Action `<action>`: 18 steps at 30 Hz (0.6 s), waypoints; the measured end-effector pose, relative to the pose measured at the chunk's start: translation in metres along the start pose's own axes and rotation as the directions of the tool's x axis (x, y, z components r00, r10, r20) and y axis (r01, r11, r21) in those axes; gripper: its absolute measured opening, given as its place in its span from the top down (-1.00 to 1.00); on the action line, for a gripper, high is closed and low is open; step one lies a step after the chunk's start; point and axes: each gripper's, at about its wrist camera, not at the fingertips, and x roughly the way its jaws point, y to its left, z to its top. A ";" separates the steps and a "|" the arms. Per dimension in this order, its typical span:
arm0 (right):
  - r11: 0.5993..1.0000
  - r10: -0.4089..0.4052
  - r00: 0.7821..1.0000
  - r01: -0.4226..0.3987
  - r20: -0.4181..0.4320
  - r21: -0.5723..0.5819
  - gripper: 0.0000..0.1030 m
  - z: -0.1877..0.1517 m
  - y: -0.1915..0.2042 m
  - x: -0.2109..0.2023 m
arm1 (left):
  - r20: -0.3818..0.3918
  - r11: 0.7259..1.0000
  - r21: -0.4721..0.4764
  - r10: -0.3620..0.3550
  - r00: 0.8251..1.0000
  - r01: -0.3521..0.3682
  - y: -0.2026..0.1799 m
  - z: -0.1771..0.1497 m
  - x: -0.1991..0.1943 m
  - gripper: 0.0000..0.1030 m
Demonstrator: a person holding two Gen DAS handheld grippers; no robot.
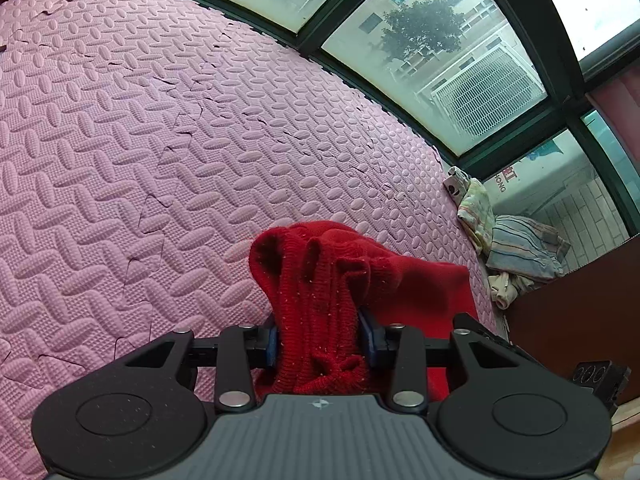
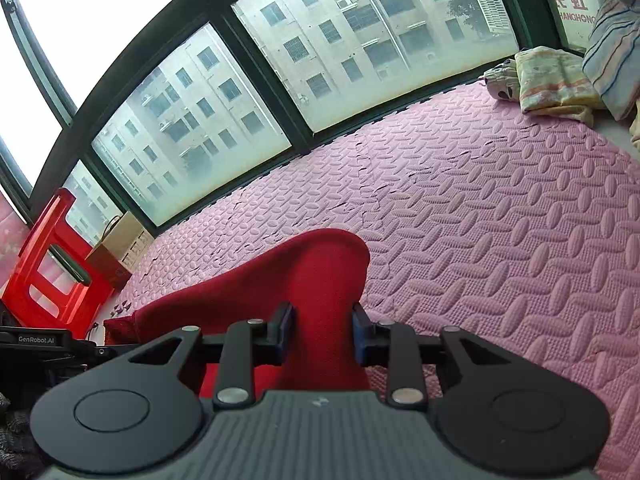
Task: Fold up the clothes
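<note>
The red knit sweater [image 1: 320, 280] is pinched at both ends — the left gripper [image 1: 320, 340] clamps a bunched, ribbed wad of it between blue pads, the knit spilling up toward 12 o'clock and draping off toward 3 o'clock. In the right wrist view the right gripper [image 2: 322, 334] is closed on a smoother fold of the same sweater [image 2: 280, 280], which arches up at 12 o'clock and trails toward 9 o'clock. Beneath lies the pink foam mat [image 1: 140, 160]. A pile of folded clothes [image 1: 516, 248] sits at the mat's edge around 3 o'clock in the left view — at 1 o'clock in the right. A red plastic stool [image 2: 52, 264] stands at 9 o'clock by the window [image 2: 280, 60].
</note>
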 end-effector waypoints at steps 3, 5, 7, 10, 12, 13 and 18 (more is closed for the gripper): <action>1.000 -0.024 0.999 0.024 0.025 0.010 0.45 0.013 -0.011 -0.002 | -0.008 1.000 0.023 -0.014 1.000 0.014 -0.015 0.012 0.017 0.21; 0.999 -0.044 0.998 0.043 0.043 0.015 0.45 0.023 -0.019 -0.003 | -0.016 0.999 0.033 -0.021 1.000 0.021 -0.024 0.020 0.029 0.21; 0.998 -0.062 0.996 0.061 0.057 0.022 0.45 0.033 -0.027 -0.003 | -0.024 0.999 0.047 -0.025 0.999 0.026 -0.033 0.028 0.041 0.21; 0.996 -0.087 0.994 0.085 0.071 0.033 0.45 0.045 -0.039 -0.002 | -0.037 0.997 0.065 -0.028 0.999 0.030 -0.047 0.039 0.059 0.21; 0.994 -0.101 0.992 0.098 0.077 0.040 0.45 0.050 -0.045 -0.002 | -0.046 0.996 0.080 -0.029 0.999 0.033 -0.054 0.044 0.071 0.21; 0.994 -0.107 0.991 0.104 0.079 0.044 0.45 0.053 -0.048 -0.002 | -0.051 0.996 0.086 -0.029 0.998 0.034 -0.058 0.047 0.077 0.21; 0.988 -0.145 0.986 0.140 0.083 0.066 0.45 0.062 -0.067 0.003 | -0.077 0.995 0.098 -0.028 0.997 0.035 -0.069 0.054 0.102 0.21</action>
